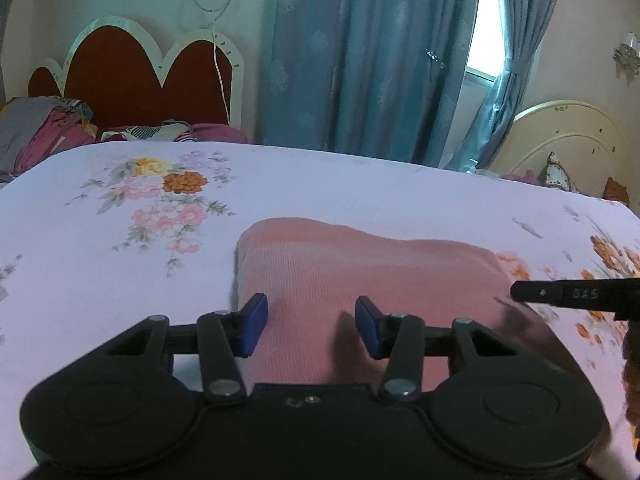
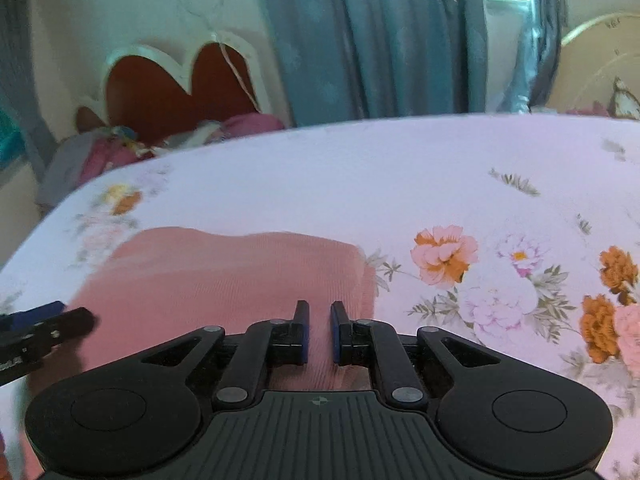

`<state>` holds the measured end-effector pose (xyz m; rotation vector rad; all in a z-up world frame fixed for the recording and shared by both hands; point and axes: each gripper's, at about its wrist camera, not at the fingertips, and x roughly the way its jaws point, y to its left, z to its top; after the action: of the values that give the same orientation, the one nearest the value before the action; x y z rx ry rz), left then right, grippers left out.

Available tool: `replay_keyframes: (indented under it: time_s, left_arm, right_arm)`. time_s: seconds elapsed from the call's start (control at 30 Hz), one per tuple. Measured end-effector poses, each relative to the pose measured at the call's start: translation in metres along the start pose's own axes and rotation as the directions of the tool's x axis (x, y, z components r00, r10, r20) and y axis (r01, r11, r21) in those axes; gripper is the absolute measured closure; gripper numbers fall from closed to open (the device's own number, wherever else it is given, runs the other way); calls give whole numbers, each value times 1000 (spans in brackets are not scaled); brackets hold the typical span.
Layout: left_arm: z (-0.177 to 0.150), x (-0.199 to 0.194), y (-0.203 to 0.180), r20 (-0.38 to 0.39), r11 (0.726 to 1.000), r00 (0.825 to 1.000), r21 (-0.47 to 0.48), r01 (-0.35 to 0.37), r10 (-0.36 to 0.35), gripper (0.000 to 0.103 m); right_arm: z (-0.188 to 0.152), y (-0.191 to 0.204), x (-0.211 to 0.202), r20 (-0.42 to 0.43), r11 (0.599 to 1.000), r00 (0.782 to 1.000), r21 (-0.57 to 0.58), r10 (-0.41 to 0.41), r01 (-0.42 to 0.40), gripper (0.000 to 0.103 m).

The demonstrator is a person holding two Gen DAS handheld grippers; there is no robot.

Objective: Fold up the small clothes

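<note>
A: Left wrist view: the pink cloth [image 1: 360, 280] lies flat on the bed [image 1: 360, 184], already doubled by the look of its rounded far edge. The left tongs [image 1: 312, 326] hang over its near part, jaws about half open, nothing between the pads.

B: And the right tongs [image 2: 320, 330]?

A: Over the cloth's right side, near its edge. The jaws are almost together with a narrow slit left. Whether they pinch a layer I cannot tell; pink shows in the gap, but it may simply be the cloth below.

B: So the step in hand?

A: I judge it a grab of the near edge for another fold. To do it well, both tongs should take the same edge, well apart, each catching every layer, then lift evenly so the cloth does not skew.

B: What lies around it?

A: Flowered sheet on all sides, a heap of clothes [image 1: 44, 132] by the red headboard [image 1: 132, 76], blue curtains [image 1: 360, 56] behind.
</note>
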<state>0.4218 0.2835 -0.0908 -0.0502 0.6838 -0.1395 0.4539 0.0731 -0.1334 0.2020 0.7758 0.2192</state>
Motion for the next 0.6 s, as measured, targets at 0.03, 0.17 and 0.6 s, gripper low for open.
replay_keyframes:
  time_s: [0.03, 0.17, 0.6]
  left_arm:
    - [-2, -6, -1, -1, 1000, 1000, 7, 3, -3, 55]
    - [-14, -25, -4, -9, 1000, 1000, 24, 13, -13, 55]
    - [-39, -49, -19, -46, 997, 999, 79, -21, 25, 55]
  right_arm:
    - [-3, 2, -9, 6, 1000, 1000, -5, 16, -16, 93]
    - [-23, 15, -39, 6, 997, 999, -52, 52, -51, 93]
    - [-71, 13, -67, -24, 999, 999, -40, -23, 22, 93]
